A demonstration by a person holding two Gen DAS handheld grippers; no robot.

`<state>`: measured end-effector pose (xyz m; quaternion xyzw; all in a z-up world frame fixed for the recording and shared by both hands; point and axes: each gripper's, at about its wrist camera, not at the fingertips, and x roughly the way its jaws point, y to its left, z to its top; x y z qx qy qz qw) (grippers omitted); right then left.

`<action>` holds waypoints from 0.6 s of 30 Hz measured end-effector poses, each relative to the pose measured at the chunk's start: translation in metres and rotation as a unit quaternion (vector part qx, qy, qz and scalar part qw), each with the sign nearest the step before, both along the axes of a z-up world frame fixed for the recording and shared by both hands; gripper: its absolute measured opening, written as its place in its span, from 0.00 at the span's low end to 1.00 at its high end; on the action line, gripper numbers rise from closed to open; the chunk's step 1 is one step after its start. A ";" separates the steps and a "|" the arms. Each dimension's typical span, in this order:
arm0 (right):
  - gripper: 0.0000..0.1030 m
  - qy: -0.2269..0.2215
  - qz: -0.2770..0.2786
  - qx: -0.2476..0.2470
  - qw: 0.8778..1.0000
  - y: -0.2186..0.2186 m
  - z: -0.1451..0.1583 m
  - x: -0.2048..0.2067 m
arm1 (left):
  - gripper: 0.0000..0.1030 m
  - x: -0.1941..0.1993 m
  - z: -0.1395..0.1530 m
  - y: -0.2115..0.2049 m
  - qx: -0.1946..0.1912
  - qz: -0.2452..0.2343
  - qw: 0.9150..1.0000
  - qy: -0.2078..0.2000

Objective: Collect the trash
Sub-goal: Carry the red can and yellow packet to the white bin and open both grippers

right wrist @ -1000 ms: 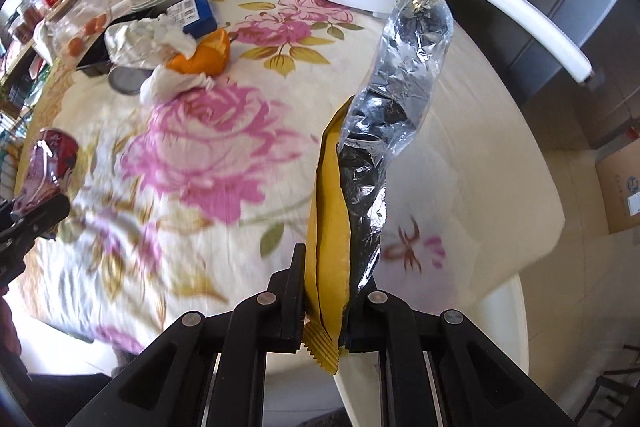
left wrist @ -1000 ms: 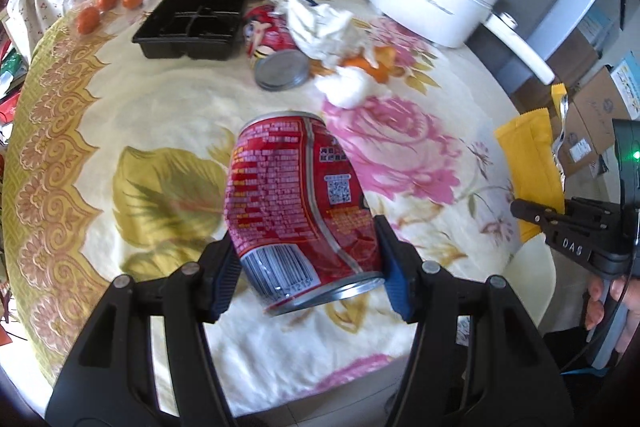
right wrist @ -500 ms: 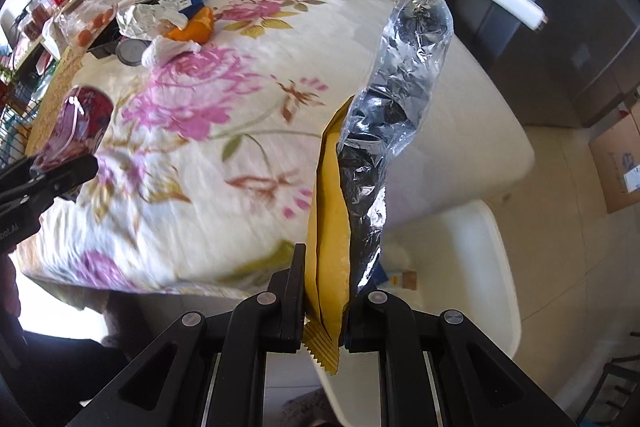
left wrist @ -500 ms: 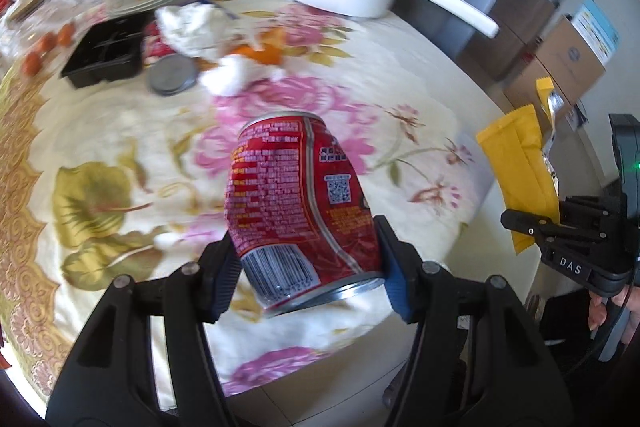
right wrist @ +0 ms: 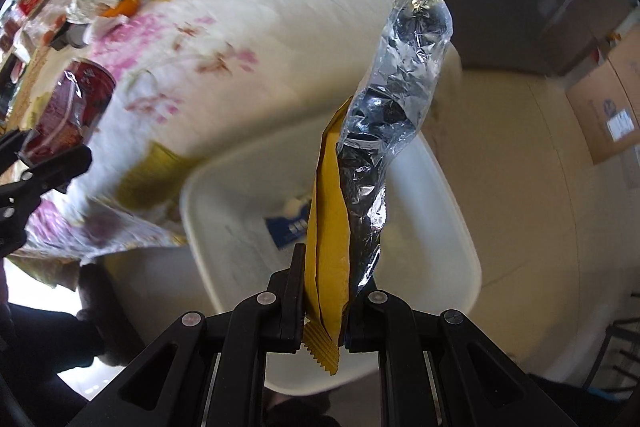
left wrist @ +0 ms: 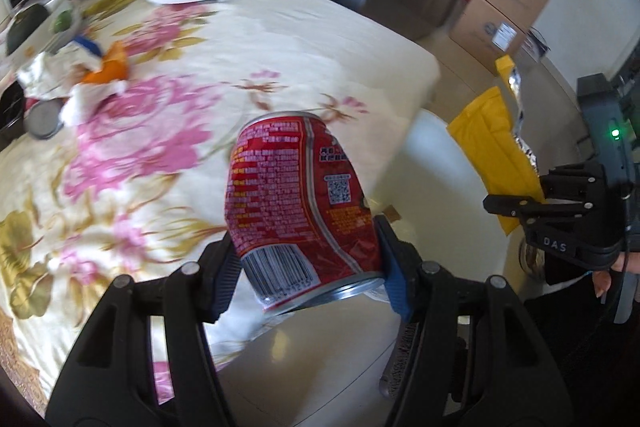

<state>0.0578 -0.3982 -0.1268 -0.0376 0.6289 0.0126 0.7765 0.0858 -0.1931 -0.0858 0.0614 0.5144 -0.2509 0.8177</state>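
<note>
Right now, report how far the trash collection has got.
Done: the white bin already holds some scraps. In hand: the left gripper clamps the red can; the right gripper pinches the yellow foil wrapper above the bin. Left: crumpled paper and orange peel on the table.

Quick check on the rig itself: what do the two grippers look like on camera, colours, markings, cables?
Both are black plastic two-finger frames with silver rivets. The left gripper has ribbed blue pads. The right gripper, seen from the left camera, carries white "DAS" lettering, a green indicator light and a thin black cable, with bare fingers on its handle.
</note>
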 end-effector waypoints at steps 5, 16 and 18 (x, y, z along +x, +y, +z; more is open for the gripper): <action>0.14 0.023 -0.012 0.010 1.000 -0.023 -0.012 -0.013 | 0.61 -0.006 -0.006 -0.030 -0.001 -0.028 1.000 0.001; 0.67 0.040 -0.043 0.032 0.998 -0.040 -0.020 -0.016 | 0.61 -0.015 -0.022 -0.073 0.001 -0.071 0.997 0.007; 0.67 0.037 -0.046 0.031 0.998 -0.047 -0.019 -0.018 | 0.61 -0.016 -0.025 -0.078 0.003 -0.077 0.997 0.011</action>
